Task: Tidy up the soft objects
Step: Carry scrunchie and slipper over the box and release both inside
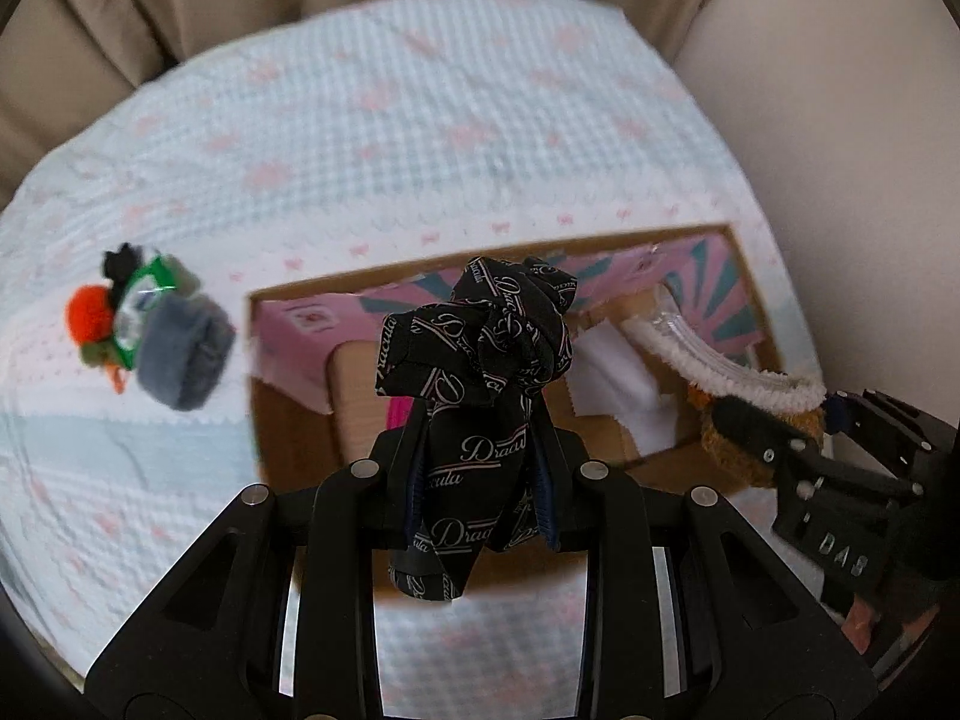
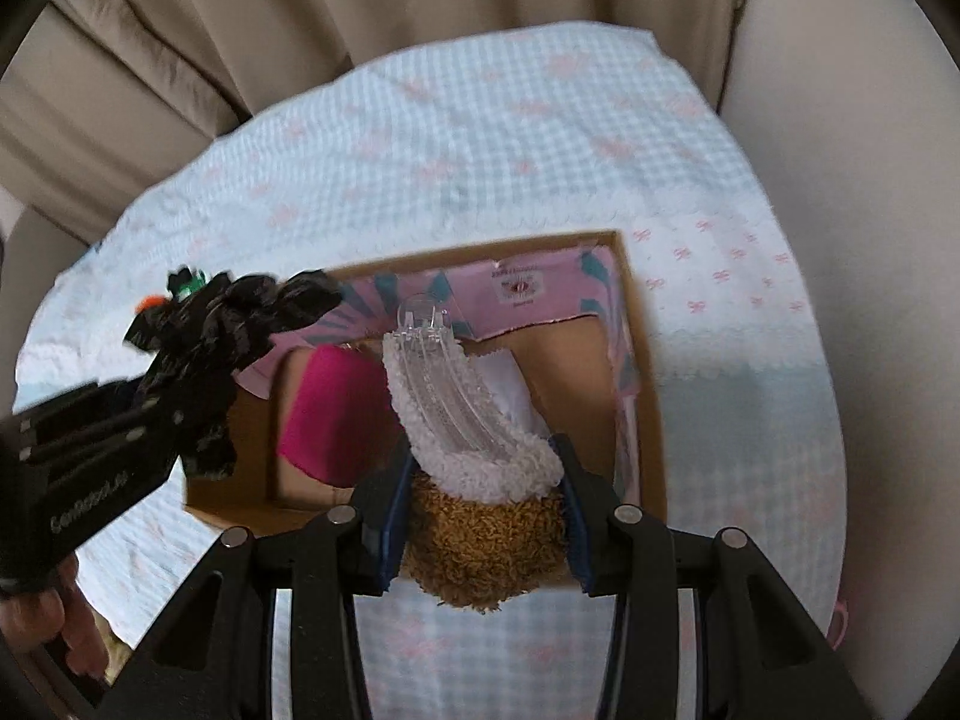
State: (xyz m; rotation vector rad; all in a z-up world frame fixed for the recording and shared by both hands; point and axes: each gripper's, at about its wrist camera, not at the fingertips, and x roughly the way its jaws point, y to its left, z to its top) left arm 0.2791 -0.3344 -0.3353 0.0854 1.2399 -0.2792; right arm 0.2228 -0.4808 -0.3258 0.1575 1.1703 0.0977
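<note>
Soft objects were mid-sort into the cardboard box [image 1: 765,324], which sat on the checked bedcover [image 1: 420,120]. Going left to right in the left wrist view: at 9 o'clock a small heap lay on the cover, well apart from the box, made up of a grey fabric roll [image 1: 183,354] touching an orange pompom [image 1: 90,315] and a green-trimmed clear piece [image 1: 141,300]. They looked like the items yet to be collected.

At centre, the left gripper [image 1: 480,468] was closed tight on a black printed scrunchie [image 1: 480,348], pinched low so the bunched top stood clear above the fingers. It hung over the box's near-left part, likely lined up for a drop.

At 3 o'clock, the right gripper [image 2: 483,531] was clamped on a brown fuzzy item [image 2: 483,558], whose white fluffy hair clip [image 2: 456,414] reached out over the box interior. Whether the two were one piece was unclear.

Inside the box, a magenta item [image 2: 327,414] lay at the left and white cloth [image 2: 507,390] under the clip. The box's pink inner flaps [image 2: 528,300] lined the far wall.

Room: bare cardboard floor showed at the box's right side, so the right load had space. The left gripper's drop spot was tighter, near the inner flap edge. Both grippers were near each other over one opening, so a clash looked possible. The cover was open all round.
</note>
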